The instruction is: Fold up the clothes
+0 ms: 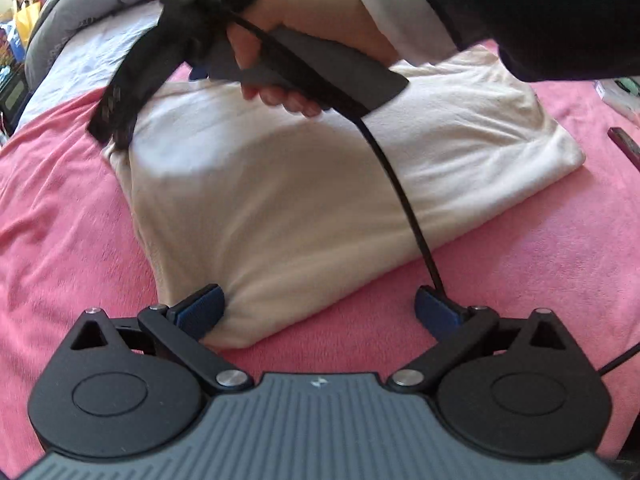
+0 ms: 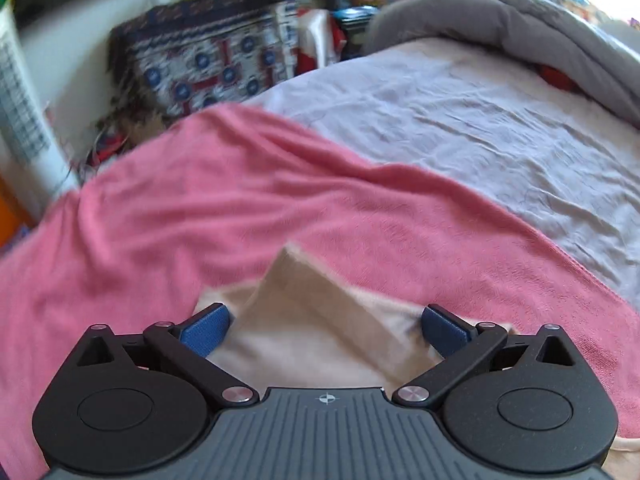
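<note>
A cream folded garment (image 1: 280, 184) lies flat on a pink blanket (image 1: 60, 220) spread over the bed. My left gripper (image 1: 318, 312) is open at the garment's near corner, which sits between the fingers; the left pad (image 1: 200, 312) touches the cloth edge and the right pad rests over the blanket. A hand (image 1: 312, 20) holds my right gripper, blurred, over the garment's far left corner. In the right wrist view, my right gripper (image 2: 325, 328) is wide open, with a raised corner of the cream garment (image 2: 316, 304) between its blue pads. A black cable (image 1: 400, 200) crosses the garment.
A lilac sheet (image 2: 460, 120) covers the bed beyond the blanket, with a grey duvet (image 2: 520, 12) bunched at its far end. A patterned cloth (image 2: 208, 64) and clutter stand past the bed's edge. A dark slim object (image 1: 624, 144) lies at the right.
</note>
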